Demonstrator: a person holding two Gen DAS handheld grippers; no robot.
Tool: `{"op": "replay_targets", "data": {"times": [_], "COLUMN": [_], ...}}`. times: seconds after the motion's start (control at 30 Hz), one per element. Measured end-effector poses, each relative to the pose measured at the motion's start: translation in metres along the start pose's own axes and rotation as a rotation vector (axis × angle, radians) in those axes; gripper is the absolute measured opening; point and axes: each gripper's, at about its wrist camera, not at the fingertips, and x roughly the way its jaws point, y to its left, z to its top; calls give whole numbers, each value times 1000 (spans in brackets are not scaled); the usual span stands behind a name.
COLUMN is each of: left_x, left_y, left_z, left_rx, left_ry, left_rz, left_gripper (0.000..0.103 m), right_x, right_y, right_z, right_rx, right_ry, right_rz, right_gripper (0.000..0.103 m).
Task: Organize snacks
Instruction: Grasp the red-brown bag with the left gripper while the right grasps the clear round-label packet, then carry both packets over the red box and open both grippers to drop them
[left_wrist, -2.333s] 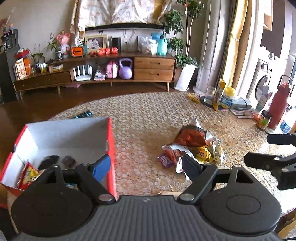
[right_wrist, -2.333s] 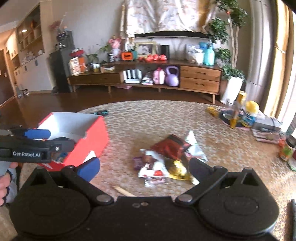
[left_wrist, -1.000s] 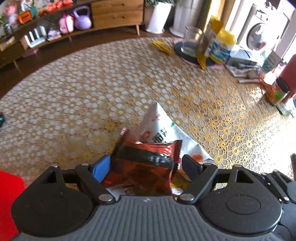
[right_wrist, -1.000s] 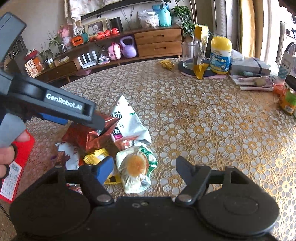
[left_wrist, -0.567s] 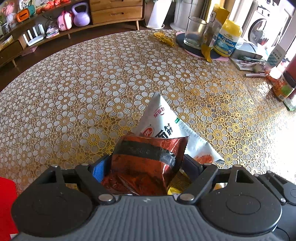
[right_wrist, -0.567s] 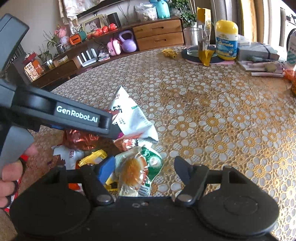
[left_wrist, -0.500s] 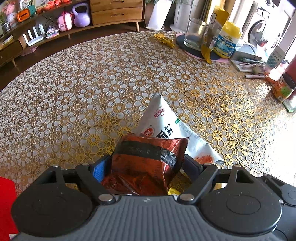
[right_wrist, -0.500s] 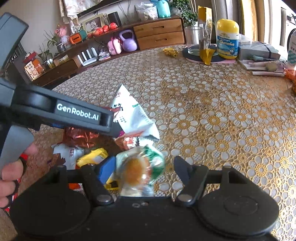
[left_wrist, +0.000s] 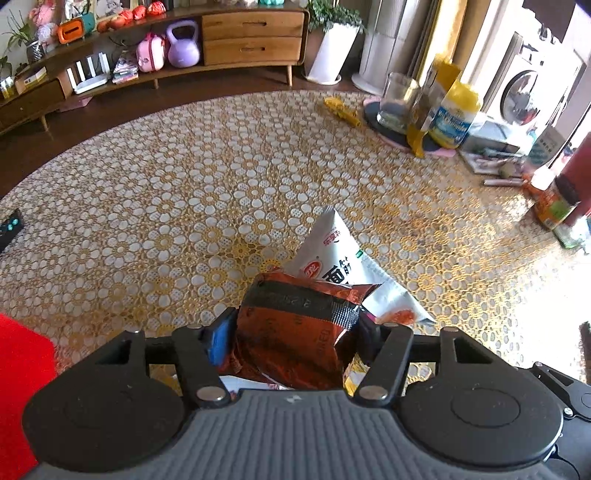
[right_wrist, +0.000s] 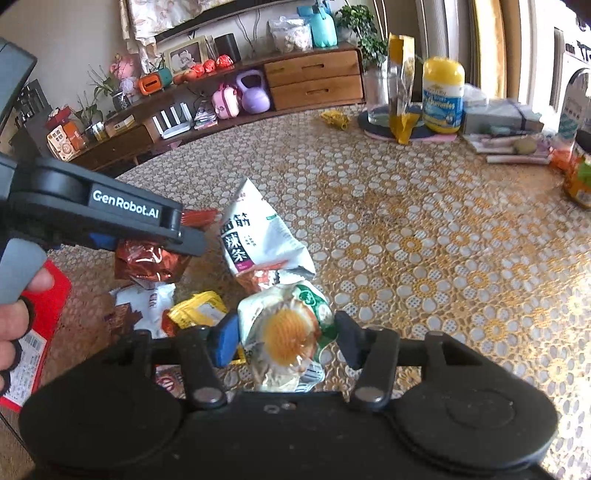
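Observation:
My left gripper (left_wrist: 291, 332) is shut on a shiny red-brown snack bag (left_wrist: 295, 332), pinched at both sides and lifted a little; the bag also shows in the right wrist view (right_wrist: 151, 260) under the left gripper's arm (right_wrist: 110, 218). My right gripper (right_wrist: 282, 338) is closing on a green-and-white packet with a yellow egg picture (right_wrist: 286, 332); its pads touch the packet's sides. A white snack bag with Chinese print (left_wrist: 340, 266) (right_wrist: 258, 236) lies just beyond. A yellow packet (right_wrist: 195, 312) and a white wrapper (right_wrist: 144, 302) lie to the left. The red box (left_wrist: 18, 369) (right_wrist: 40, 317) sits at the left.
At the table's far right stand a glass (right_wrist: 375, 96), a yellow pouch (right_wrist: 400, 92), a yellow-lidded vitamin bottle (right_wrist: 441, 96), boxes and papers (right_wrist: 506, 125), and a jar (left_wrist: 557, 210). A small yellow wrapper (left_wrist: 341, 109) lies near them. A remote (left_wrist: 9, 230) lies at the left edge.
My left gripper has tightened on the red-brown bag and raised it slightly. My right gripper has closed in on the egg packet, crumpling it and lifting it off the pile.

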Motion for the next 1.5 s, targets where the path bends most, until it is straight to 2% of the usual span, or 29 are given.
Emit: {"op": "replay_targets", "data": {"times": [0.37,0.87,1.23,1.5], "left_x": [-70,-163,-215,-242], "left_y": [0,33,75,117], "left_z": [-26,-82,-116,-133], "left_rx": [-3,-19,-53,-89], "left_ry": [-65,-148,-195,-238], "left_rz": [-16,-33,-18,23], "left_gripper": [63,63,63,63], "right_x": [-64,-143,-170,-169], "right_y": [26,85,140,188], "right_z": [-1,-12,-19,-19], "right_rx": [-56,-185,-271,-339], "right_ry": [-45,-139,-170,-171], "right_rz": [6,64,136,185], "right_gripper": [53,53,53,53]}}
